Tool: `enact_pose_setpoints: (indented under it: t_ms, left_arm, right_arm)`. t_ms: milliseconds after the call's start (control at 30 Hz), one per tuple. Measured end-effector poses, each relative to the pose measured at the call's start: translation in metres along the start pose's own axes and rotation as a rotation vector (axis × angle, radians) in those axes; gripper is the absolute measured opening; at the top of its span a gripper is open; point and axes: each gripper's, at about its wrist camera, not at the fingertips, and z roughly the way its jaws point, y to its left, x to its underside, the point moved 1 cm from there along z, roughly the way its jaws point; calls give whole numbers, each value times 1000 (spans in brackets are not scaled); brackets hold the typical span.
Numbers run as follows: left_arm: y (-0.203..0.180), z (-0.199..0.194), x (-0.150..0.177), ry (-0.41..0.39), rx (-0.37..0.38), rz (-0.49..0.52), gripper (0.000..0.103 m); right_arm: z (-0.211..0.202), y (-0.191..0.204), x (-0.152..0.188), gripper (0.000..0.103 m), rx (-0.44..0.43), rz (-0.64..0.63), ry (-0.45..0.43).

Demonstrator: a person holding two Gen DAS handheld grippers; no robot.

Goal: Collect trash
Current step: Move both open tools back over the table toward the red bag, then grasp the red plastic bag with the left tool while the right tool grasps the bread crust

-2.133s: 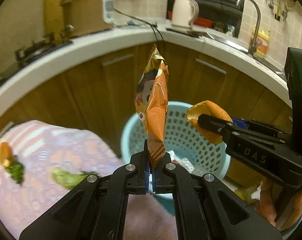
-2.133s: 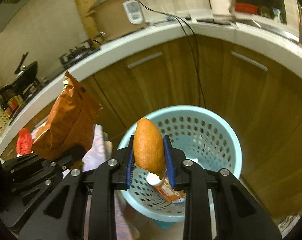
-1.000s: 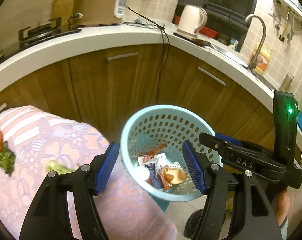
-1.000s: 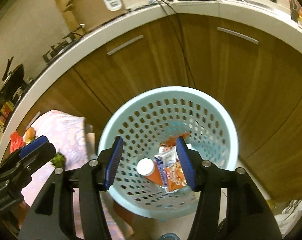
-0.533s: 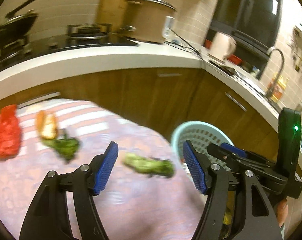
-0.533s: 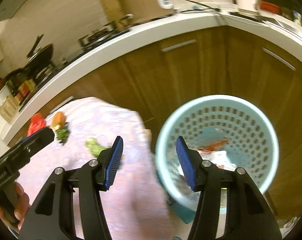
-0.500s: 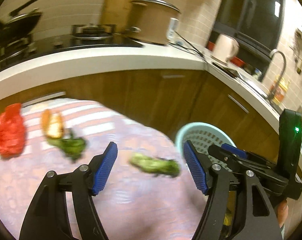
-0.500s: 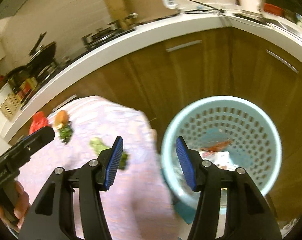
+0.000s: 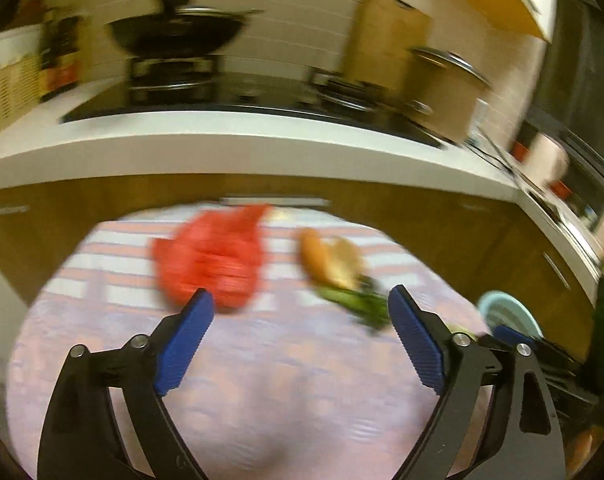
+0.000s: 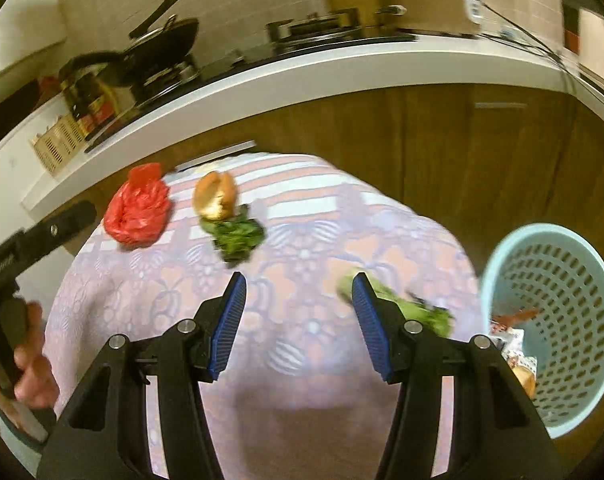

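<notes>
Trash on a patterned cloth (image 10: 309,248): red bag (image 10: 138,210) at far left, bread (image 10: 216,196) beside it touching greens (image 10: 238,236), a second green scrap (image 10: 401,304) near the cloth's right edge. Basket (image 10: 581,280), pale blue, stands at right with wrappers inside. Left gripper (image 9: 298,336) wide apart, empty, above the cloth before the red bag; view blurred. Right gripper (image 10: 298,316) likewise wide and empty, its right finger just beside the second green scrap.

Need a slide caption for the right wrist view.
Open right gripper above table with red bag, bread, greens; basket right.
</notes>
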Motion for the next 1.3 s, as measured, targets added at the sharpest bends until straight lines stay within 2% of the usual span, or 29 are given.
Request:
enact_pose_setpoints:
  t_ms: [67, 167, 367, 500, 567, 633, 833, 900, 1133, 1233, 1267, 1300]
  left_arm:
    - [25, 6, -8, 3, -42, -43, 87]
    - [48, 21, -15, 25, -66, -69, 87]
    - [60, 63, -20, 83, -107, -44, 87]
    - [69, 83, -16, 93, -125, -57, 86]
    - [72, 89, -14, 93, -94, -80, 82]
    - [72, 91, -11, 90, -71, -85, 71]
    - [59, 88, -8, 61, -79, -13, 45]
    - [58, 84, -8, 44, -75, -20, 40]
    - [68, 73, -11, 10, -41, -87, 39]
    - [72, 74, -11, 8, -57, -101, 39]
    - [73, 74, -11, 9, -59, -105, 39]
    - [74, 75, -11, 11, -57, -110, 39]
  right_arm:
    - [6, 9, -4, 54, -4, -14, 4]
    - [17, 22, -13, 56, -10, -36, 3]
    - [37, 39, -34, 61, -27, -54, -5]
    - [53, 49, -43, 64, -43, -74, -5]
    - [61, 52, -46, 66, -45, -83, -4]
    - [72, 56, -49, 69, -42, -90, 4]
    - [105, 65, -58, 71, -37, -84, 36]
    - [113, 68, -61, 73, -39, -82, 45]
    - [139, 84, -66, 75, -33, -117, 69]
    - [147, 89, -67, 75, -20, -130, 77]
    - [149, 91, -66, 75, -12, -141, 81]
    - [150, 93, -66, 68, -11, -149, 81]
